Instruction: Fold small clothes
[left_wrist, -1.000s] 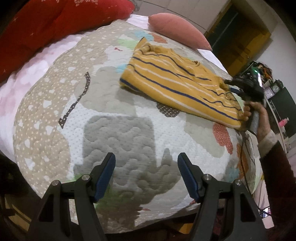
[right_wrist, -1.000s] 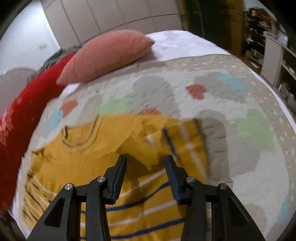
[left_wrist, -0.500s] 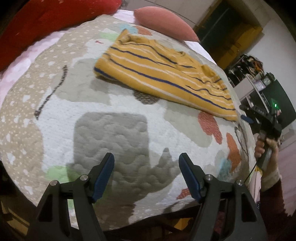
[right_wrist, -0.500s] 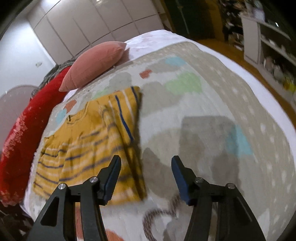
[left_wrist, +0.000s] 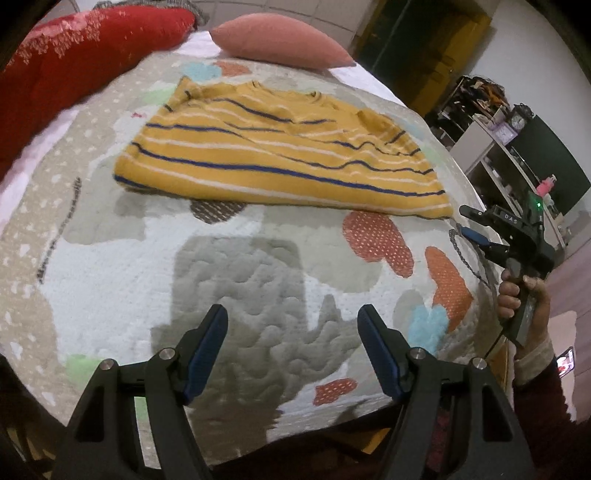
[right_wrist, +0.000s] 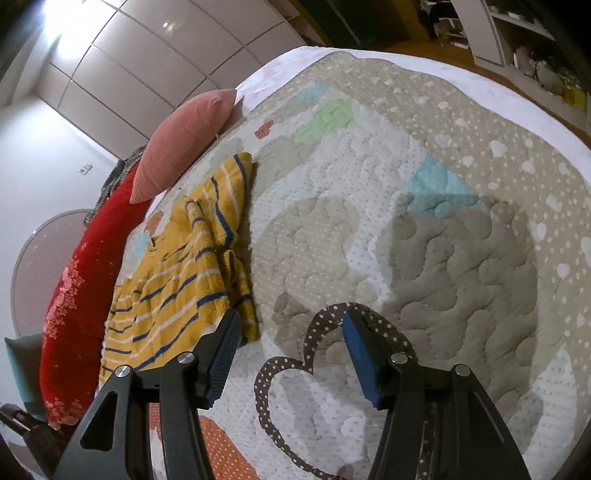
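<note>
The left tongs (left_wrist: 291, 332) stand wide apart and hold nothing, hovering above a grey patch of the patchwork quilt (left_wrist: 240, 266) that covers the bed. The right tongs (right_wrist: 291, 347) are also wide apart and hold nothing; they sit over a brown dotted heart outline (right_wrist: 295, 369) stitched into the quilt. In the left wrist view, the right tongs (left_wrist: 471, 223) appear at the bed's right edge, gripped by a hand (left_wrist: 524, 299). The yellow striped sweater (left_wrist: 273, 155) lies folded on the quilt, well beyond the left tongs, and its near corner lies just beside the right tongs' left finger (right_wrist: 223, 354). A pink pillow (left_wrist: 280, 40) and a red blanket (left_wrist: 74, 55) lie behind the sweater.
</note>
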